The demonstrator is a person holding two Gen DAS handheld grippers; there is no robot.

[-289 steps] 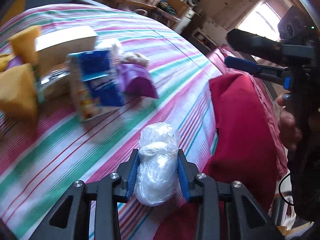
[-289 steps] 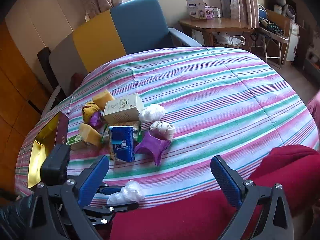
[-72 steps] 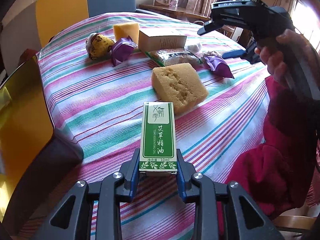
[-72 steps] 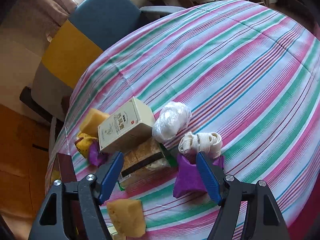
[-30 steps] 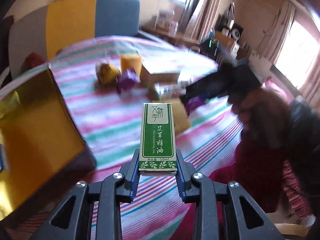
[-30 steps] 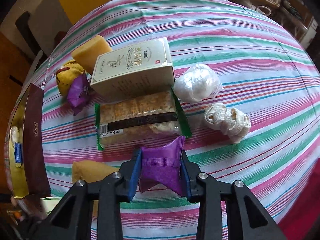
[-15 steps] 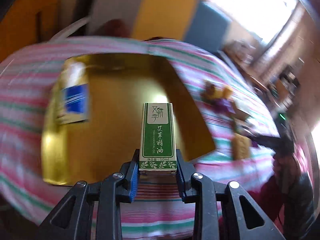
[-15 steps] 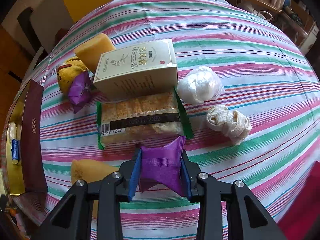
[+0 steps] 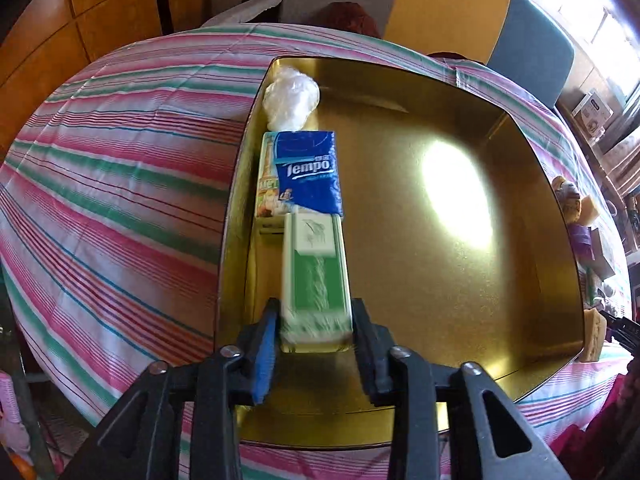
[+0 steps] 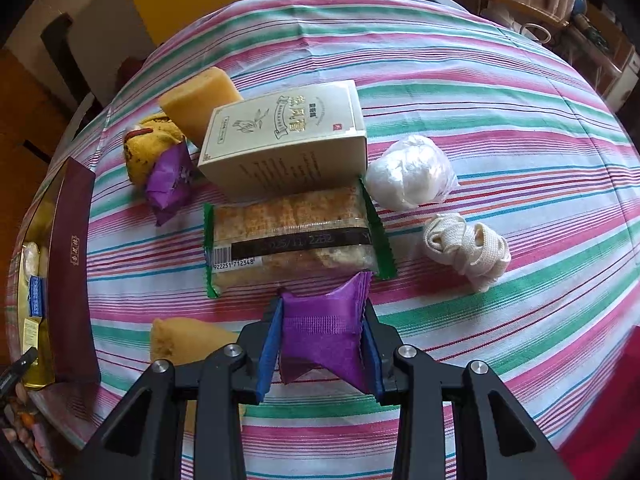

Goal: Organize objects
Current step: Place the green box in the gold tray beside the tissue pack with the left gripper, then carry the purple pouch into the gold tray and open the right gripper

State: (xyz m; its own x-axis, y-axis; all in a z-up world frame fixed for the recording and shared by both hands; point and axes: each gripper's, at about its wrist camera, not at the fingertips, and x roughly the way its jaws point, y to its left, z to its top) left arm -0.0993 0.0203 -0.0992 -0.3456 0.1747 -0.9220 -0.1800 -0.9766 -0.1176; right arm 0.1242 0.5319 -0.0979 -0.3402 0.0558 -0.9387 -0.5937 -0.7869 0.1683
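In the left wrist view a green and white oil box stands between the jaws of my left gripper, which are opening. The box is blurred and the pads no longer press on it. It sits in the gold tray along the left wall, behind a blue Tempo tissue pack and a white plastic-wrapped bundle. In the right wrist view my right gripper is shut on a purple packet just above the striped cloth.
Ahead of the right gripper lie a cracker pack, a cream box, a white wrapped ball, a rolled white strap, two yellow sponges, a yellow pouch and another purple packet. The tray's maroon wall is at left.
My left gripper swung from the table over to the gold tray and down to its left wall; its jaws have loosened on the green box. The right gripper and purple packet stayed put.
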